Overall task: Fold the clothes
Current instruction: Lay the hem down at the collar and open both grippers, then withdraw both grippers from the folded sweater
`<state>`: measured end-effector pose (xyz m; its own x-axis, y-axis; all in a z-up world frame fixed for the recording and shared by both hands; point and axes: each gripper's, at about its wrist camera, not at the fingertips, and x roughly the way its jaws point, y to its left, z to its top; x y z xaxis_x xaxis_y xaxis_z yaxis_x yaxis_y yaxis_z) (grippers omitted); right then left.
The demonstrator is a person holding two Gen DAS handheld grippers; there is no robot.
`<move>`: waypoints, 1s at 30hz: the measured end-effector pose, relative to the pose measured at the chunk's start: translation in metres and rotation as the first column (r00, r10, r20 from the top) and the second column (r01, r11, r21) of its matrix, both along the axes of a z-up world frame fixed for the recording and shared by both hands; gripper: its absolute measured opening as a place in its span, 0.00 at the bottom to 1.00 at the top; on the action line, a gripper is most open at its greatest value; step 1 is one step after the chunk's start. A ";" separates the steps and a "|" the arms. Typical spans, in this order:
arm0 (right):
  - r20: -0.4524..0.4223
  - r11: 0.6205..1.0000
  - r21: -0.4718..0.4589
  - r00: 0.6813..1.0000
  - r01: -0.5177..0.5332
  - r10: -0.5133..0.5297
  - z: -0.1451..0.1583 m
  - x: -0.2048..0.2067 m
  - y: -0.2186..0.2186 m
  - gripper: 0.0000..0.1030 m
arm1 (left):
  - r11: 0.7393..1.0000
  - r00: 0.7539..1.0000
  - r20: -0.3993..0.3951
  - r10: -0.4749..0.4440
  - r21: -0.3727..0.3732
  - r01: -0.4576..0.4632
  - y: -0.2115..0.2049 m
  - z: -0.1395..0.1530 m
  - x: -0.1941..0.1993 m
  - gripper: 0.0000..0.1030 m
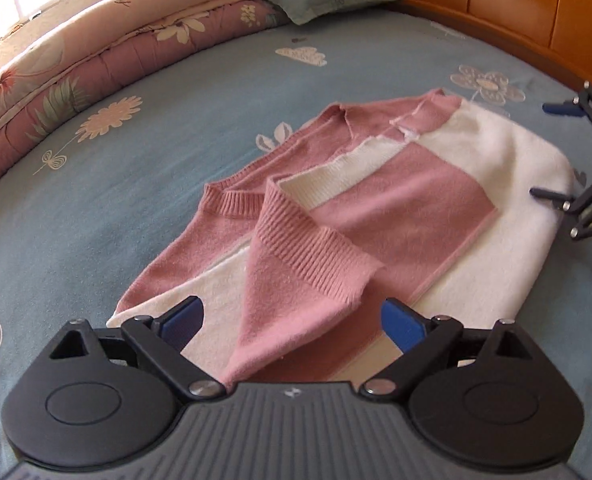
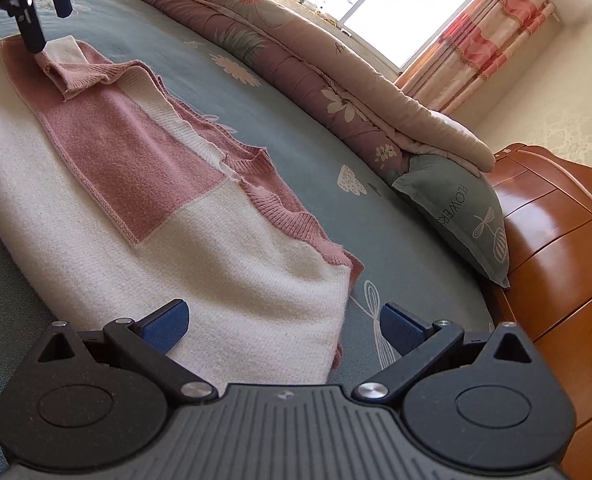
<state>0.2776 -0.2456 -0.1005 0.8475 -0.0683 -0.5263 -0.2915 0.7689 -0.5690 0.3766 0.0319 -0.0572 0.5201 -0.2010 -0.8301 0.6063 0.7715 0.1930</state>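
Sweater (image 1: 376, 208), pink and cream, is lying flat on the blue flowered bed (image 1: 115, 208), and it is looking partly folded: one sleeve is crossing over the body, its ribbed cuff (image 1: 316, 252) resting just ahead of the left gripper (image 1: 291, 320). Judging from this, the sleeve stage is under way, while folding the body into a compact stack is yet to be done.

Left gripper's fingers (image 1: 400, 326) are standing wide apart, with the pink sleeve passing between them; whether a pad is touching the knit, I cannot tell, but nothing is being pinched. Over on the other side, the right gripper (image 2: 283, 326) is also gaping wide, its left finger (image 2: 167, 324) sitting over the cream corner of the sweater and its right one over bare sheet, holding nothing. A pillow (image 2: 456, 216) is lying well beyond those fingers.
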 end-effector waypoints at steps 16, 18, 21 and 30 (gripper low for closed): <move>-0.020 0.996 0.052 0.997 0.079 -0.078 0.005 -0.018 -0.023 1.00 | 0.767 0.826 -0.155 0.541 -0.311 -0.561 0.123 -0.011 0.019 0.92; -0.031 0.993 0.080 0.996 0.086 -0.084 0.006 -0.020 -0.025 1.00 | 0.741 0.838 -0.195 0.509 -0.396 -0.542 0.127 -0.008 0.006 0.92; -0.054 0.986 0.137 0.994 0.098 -0.092 0.007 -0.025 -0.029 1.00 | 0.663 0.834 -0.291 0.469 -0.507 -0.550 0.135 -0.016 -0.008 0.91; -0.103 0.973 0.189 0.988 0.130 -0.112 0.004 -0.046 -0.032 1.00 | 0.439 0.767 -0.522 0.373 -0.629 -0.642 0.156 -0.055 -0.048 0.83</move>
